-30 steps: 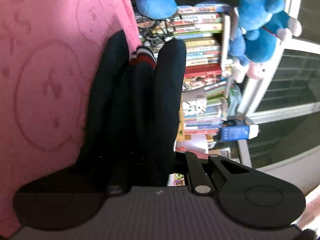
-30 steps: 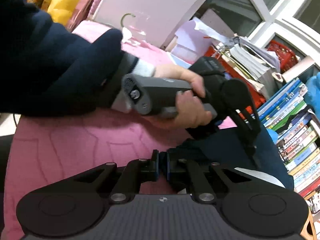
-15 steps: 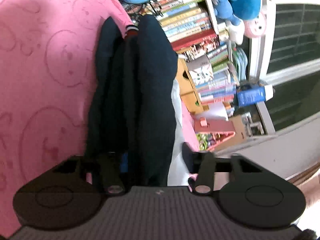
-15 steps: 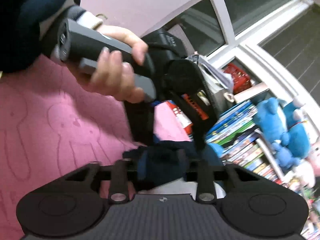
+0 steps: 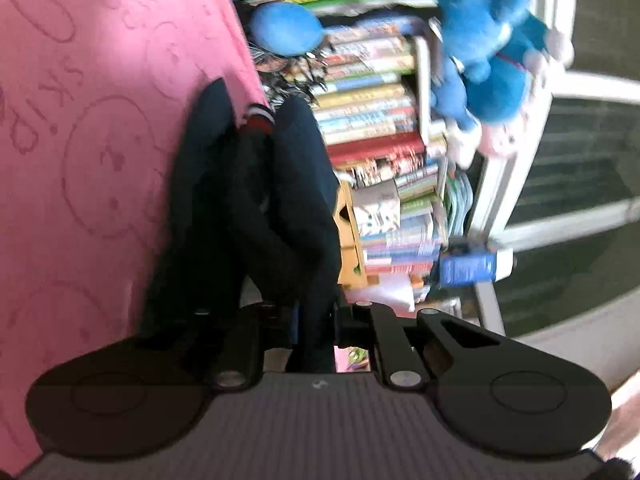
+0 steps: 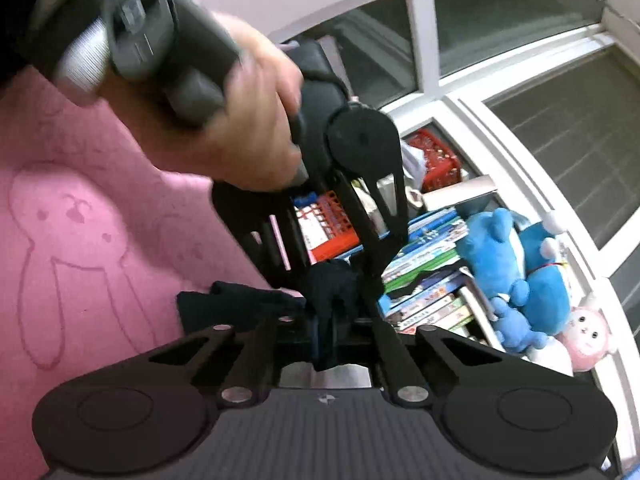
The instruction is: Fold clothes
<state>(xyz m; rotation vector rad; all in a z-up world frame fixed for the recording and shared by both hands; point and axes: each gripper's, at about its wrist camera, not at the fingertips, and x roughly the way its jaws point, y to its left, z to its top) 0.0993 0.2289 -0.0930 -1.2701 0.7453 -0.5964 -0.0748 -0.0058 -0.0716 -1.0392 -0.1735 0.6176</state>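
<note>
While the left wrist view is looking along the left gripper (image 5: 314, 320), its jaws are pinching a fold of the dark navy garment (image 5: 256, 200), having just been closing on the cloth that sits between them. That garment is running away from the fingers in long bunched ridges, one edge lying against the pink blanket (image 5: 80, 160) and a red and white striped cuff (image 5: 260, 118) showing at its far end. Judging from this, the folding is only partly along: the cloth is gathered lengthwise but is not yet lying as a flat, squared packet. Beyond it a bookshelf (image 5: 380, 140) is holding crowded rows of picture books, with blue plush toys (image 5: 492, 60) sitting at its end.

Turning to the right wrist view, the right gripper (image 6: 326, 332) is clamping a small wad of the same dark navy garment (image 6: 332, 284), its jaws having just been closing onto it. A tail of cloth is trailing left onto the pink blanket (image 6: 80, 240). Directly ahead, a hand (image 6: 248, 132) is holding the left gripper's grey handle, whose fingers are meeting the cloth just beyond this grip. Both ends seem caught, so laying down and smoothing are probably what remain. Farther off, a red basket (image 6: 436, 160) is holding something pale that I cannot identify.
</note>
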